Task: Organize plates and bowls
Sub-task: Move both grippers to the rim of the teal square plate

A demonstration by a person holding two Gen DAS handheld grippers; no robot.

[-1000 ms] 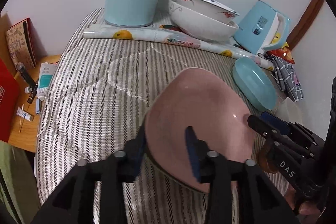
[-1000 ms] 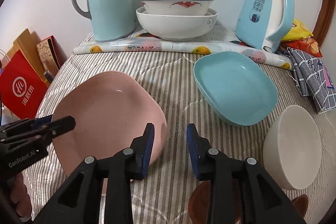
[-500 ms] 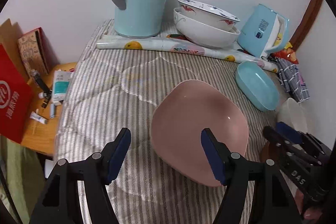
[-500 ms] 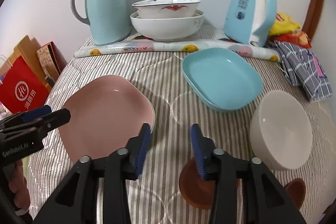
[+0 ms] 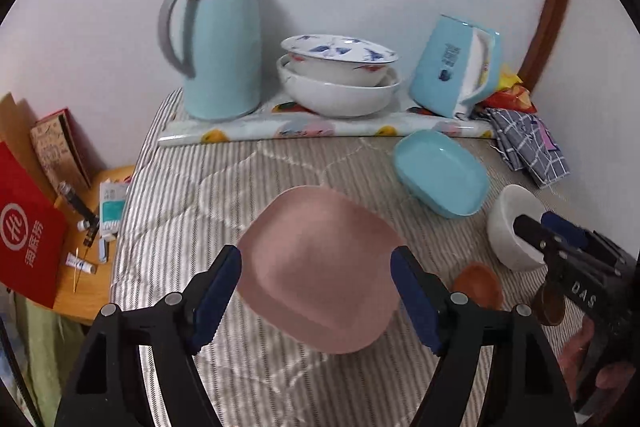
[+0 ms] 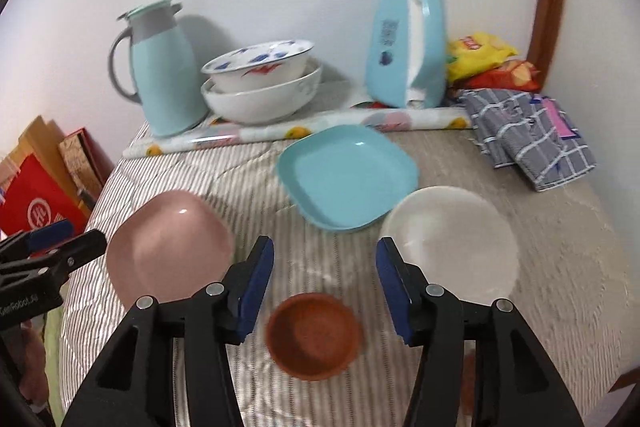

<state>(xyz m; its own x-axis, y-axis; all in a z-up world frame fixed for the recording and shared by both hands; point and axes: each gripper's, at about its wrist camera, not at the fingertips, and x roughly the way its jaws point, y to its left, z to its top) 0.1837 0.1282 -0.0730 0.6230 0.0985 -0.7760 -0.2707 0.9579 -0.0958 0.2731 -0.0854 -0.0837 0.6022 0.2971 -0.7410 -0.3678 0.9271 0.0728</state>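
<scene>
The pink plate (image 5: 320,275) lies flat on the striped cover (image 5: 224,187), free of any grip; the left gripper (image 5: 316,295) hangs above it, jaws just spread wide, pads clear of its rim on either side; the right gripper (image 6: 325,287) has likewise been opening and grasps nothing, a small brown dish (image 6: 314,341) showing on the cover in the gap between its fingers; from that dish the white bowl (image 6: 450,243) sits at two o'clock, the blue plate (image 6: 348,175) at twelve, the pink plate at ten; stacked patterned bowls (image 6: 260,87) stand beyond, near the wall.
</scene>
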